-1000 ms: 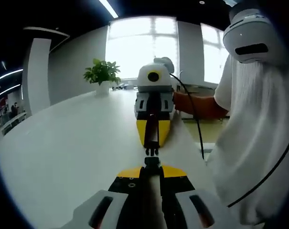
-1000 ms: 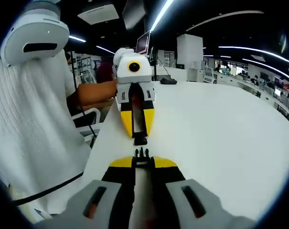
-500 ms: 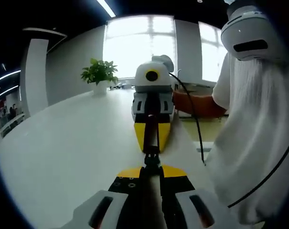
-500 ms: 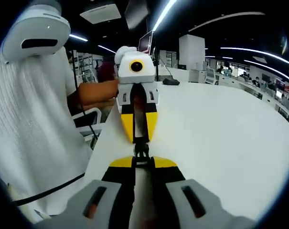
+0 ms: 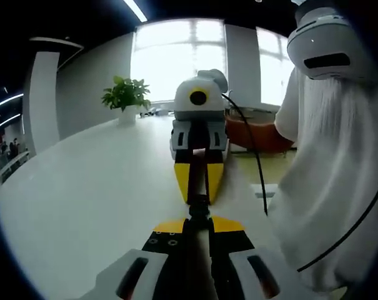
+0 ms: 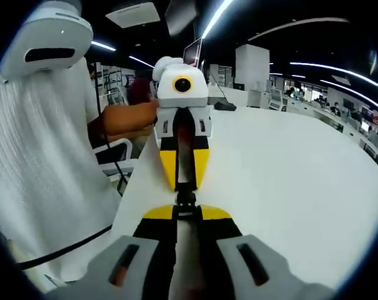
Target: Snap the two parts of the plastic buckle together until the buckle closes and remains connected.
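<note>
In the left gripper view, the left gripper point(image 5: 199, 220) rises from 6 o'clock with its jaws pinched on one black buckle part point(image 5: 199, 211). Straight ahead at 12 o'clock the right gripper point(image 5: 199, 197) faces it tip to tip, jaws closed on the other part point(image 5: 200, 201); the two parts touch above the white table point(image 5: 89, 194). In the right gripper view the parts point(image 6: 185, 199) meet between both grippers' yellow tips. A potted plant point(image 5: 125, 99) stands at 10 o'clock; a person's sleeve point(image 5: 329, 181) is at 3 o'clock.

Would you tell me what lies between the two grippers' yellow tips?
Just the black buckle, bridging left gripper and right gripper, in the right gripper view.
</note>
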`<state>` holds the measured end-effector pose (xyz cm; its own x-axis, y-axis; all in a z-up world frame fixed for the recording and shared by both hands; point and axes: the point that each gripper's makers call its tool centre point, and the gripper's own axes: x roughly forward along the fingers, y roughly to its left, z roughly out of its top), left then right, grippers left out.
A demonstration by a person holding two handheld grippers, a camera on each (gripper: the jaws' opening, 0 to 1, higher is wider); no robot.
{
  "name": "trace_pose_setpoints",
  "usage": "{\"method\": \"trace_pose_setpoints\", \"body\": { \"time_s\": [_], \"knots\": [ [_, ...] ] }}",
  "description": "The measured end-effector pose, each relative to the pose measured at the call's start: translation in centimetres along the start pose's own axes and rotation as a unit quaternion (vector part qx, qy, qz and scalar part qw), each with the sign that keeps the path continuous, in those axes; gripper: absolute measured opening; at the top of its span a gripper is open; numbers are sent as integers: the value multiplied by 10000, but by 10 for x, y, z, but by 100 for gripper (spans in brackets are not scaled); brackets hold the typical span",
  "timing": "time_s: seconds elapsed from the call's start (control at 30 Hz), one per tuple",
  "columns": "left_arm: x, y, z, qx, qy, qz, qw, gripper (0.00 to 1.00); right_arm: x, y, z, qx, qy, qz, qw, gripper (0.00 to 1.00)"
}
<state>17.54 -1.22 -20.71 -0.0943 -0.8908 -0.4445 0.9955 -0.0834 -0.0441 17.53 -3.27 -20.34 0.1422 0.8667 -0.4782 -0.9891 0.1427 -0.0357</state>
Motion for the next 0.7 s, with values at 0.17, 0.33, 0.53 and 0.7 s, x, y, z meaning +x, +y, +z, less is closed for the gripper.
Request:
{"method": "trace_pose_setpoints", "body": {
  "time_s": [0.17, 0.33, 0.53, 0.7],
  "knots": [
    [0, -1, 1, 17, -4, 7, 10000, 11, 0, 0, 0, -85, -98, 27, 9999, 13],
    [1, -1, 1, 17, -28, 2, 10000, 11, -1, -1, 0, -101, -174, 98, 9998, 13],
    [1, -1, 1, 26, -23, -10, 10000, 11, -2, -1, 1, -99, -208, 183, 9996, 13],
    [1, -2, 0, 12, -32, -33, 10000, 11, -3, -3, 1, -98, -238, 127, 9996, 14]
  ]
}}
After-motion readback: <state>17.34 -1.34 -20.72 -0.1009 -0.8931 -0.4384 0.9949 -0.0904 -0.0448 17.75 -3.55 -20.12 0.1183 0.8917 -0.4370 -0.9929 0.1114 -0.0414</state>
